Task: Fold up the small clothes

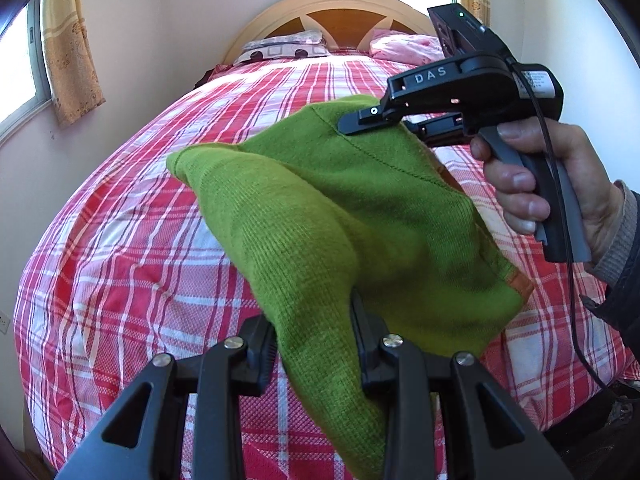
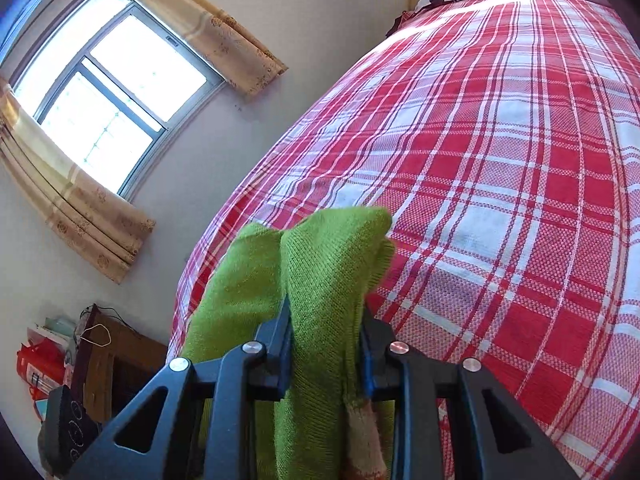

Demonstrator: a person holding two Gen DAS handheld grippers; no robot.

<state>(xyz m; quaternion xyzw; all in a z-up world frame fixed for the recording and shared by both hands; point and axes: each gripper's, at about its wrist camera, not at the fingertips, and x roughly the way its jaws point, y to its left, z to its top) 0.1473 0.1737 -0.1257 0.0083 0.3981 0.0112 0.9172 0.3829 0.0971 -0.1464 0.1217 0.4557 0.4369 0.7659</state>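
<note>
Left wrist view: the left tongs (image 1: 314,344) are seen clenched on a fold of the green knit garment (image 1: 320,216), which is held up above the bed (image 1: 120,240) near its foot edge. The right tongs (image 1: 360,122) are seen clamped on the garment's far hemmed edge, with the right hand (image 1: 560,184) wrapped around the handle. Right wrist view: green knit is bunched between the right tongs' fingers (image 2: 280,344), toward the bed's left edge. A pillow (image 1: 280,50) is noted at the headboard (image 1: 340,16).

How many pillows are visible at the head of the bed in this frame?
2: a patterned grey-and-white pillow on the left by the headboard, and a pink pillow on the right, partly hidden behind the right gripper. Others may be hidden.
</note>
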